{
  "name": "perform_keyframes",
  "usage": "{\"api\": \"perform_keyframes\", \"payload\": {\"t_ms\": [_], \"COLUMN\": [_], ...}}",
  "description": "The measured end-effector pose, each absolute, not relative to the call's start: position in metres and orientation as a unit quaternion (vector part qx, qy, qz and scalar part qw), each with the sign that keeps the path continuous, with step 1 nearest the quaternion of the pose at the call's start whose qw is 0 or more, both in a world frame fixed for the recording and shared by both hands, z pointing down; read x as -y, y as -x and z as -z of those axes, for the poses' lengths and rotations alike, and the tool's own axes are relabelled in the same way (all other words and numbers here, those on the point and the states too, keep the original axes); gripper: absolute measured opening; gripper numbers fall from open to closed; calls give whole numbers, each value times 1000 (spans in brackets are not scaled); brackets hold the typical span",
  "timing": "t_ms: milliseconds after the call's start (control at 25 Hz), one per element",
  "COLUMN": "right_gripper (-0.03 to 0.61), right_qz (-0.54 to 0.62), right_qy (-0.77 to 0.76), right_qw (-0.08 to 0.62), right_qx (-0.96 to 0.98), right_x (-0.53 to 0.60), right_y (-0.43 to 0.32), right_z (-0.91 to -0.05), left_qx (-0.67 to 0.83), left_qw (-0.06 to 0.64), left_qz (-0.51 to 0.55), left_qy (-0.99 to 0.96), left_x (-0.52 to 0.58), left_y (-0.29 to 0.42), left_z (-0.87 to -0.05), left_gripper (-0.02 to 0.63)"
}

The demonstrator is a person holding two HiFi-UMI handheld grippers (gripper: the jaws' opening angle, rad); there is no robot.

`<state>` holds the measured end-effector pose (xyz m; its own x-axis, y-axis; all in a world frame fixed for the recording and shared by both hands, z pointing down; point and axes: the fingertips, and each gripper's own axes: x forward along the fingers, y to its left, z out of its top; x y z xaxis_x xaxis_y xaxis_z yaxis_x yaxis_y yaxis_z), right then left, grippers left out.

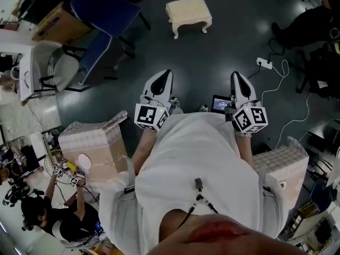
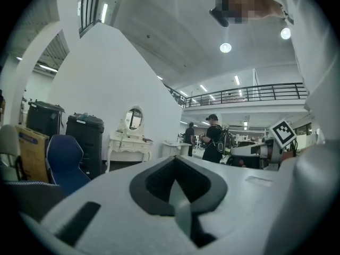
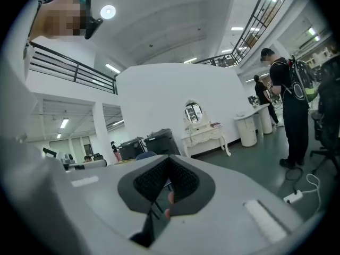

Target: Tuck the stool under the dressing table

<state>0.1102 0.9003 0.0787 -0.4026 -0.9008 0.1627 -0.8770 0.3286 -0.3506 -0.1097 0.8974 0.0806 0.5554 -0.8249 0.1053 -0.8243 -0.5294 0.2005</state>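
In the head view a cream stool (image 1: 188,15) with curved legs stands alone on the dark floor, far ahead of me. My left gripper (image 1: 165,75) and right gripper (image 1: 237,76) are held level in front of my body, both shut and holding nothing, well short of the stool. A white dressing table with an oval mirror stands against the far white wall, in the left gripper view (image 2: 130,142) and in the right gripper view (image 3: 204,136). In both gripper views the grippers' own bodies fill the lower half and hide the stool.
A blue office chair (image 1: 101,15) stands at the left of the stool. Cardboard boxes (image 1: 93,145) flank me on both sides. A power strip (image 1: 264,64) with a white cable lies at the right. Black bins (image 2: 85,137) stand beside the dressing table. People (image 3: 289,110) stand at the right.
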Motion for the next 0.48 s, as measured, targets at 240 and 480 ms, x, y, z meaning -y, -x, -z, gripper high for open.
{"api": "perform_keyframes", "payload": {"t_ms": [240,480], "right_gripper": [8,6], "right_qz": [198,208], "right_qy": [531,517], "right_qw": [24,24], "right_qx": [-823,-830], "right_x": [-909,-914], "right_y": [-142,-171], "right_z": [-87,-95], "left_qx": [476,504], "left_qw": [119,115], "left_qz": [-14,-9], "left_qy": [-871,-856], "left_x": [-916,-923], "left_y": [72,55], "left_z": [-82,-76], "left_gripper": [6,6]}}
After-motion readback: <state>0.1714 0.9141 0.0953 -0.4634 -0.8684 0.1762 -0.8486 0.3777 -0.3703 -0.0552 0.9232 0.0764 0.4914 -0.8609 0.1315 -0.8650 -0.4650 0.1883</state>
